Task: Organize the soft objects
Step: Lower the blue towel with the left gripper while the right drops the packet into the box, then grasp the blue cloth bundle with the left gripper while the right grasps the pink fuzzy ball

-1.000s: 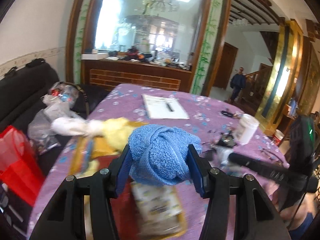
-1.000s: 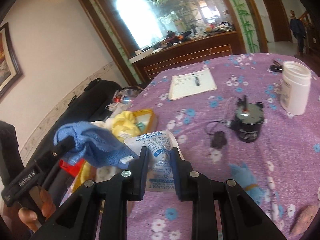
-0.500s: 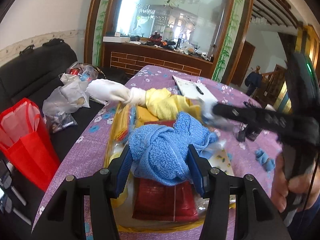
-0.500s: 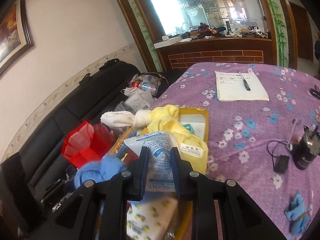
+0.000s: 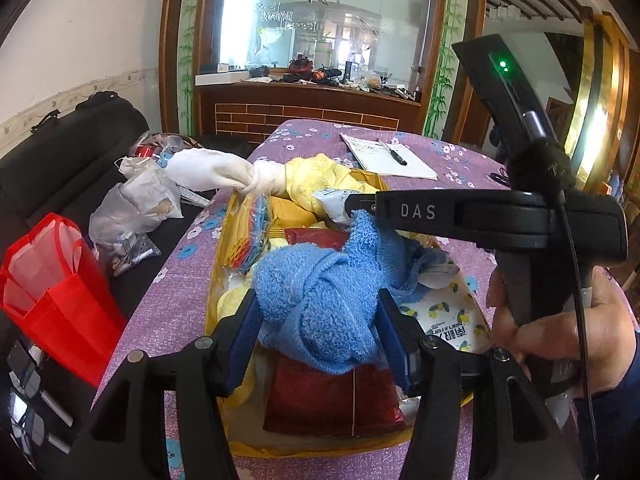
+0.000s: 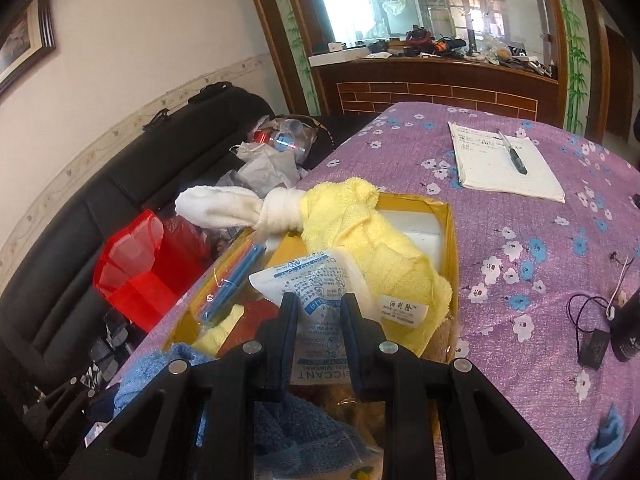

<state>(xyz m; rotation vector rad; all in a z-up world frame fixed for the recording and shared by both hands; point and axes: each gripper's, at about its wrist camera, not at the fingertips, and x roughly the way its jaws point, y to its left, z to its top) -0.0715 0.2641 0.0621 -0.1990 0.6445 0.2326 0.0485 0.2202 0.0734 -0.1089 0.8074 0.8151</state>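
Observation:
My left gripper (image 5: 318, 316) is shut on a knotted blue towel (image 5: 320, 300) and holds it just over the yellow cardboard box (image 5: 218, 280). My right gripper (image 6: 319, 306) is shut on a white desiccant packet (image 6: 316, 292) above the same box (image 6: 448, 232); it shows in the left wrist view (image 5: 350, 206) crossing above the towel. In the box lie a yellow towel (image 6: 368, 240) knotted to a white towel (image 6: 224, 208), red packets (image 5: 332, 396) and a lemon-print pack (image 5: 444, 316). The blue towel also shows below the right gripper (image 6: 288, 432).
The table has a purple flowered cloth (image 6: 540, 240). A notepad with pen (image 6: 500, 164), a small black device with wires (image 6: 624, 332) and a blue scrap (image 6: 608, 436) lie on it. A red bag (image 5: 52, 292) and plastic bags (image 5: 132, 208) sit on the black sofa at left.
Both grippers have moved left from the open table to above the yellow box, carrying the blue towel and the desiccant packet. The blue towel has come lower toward the box.

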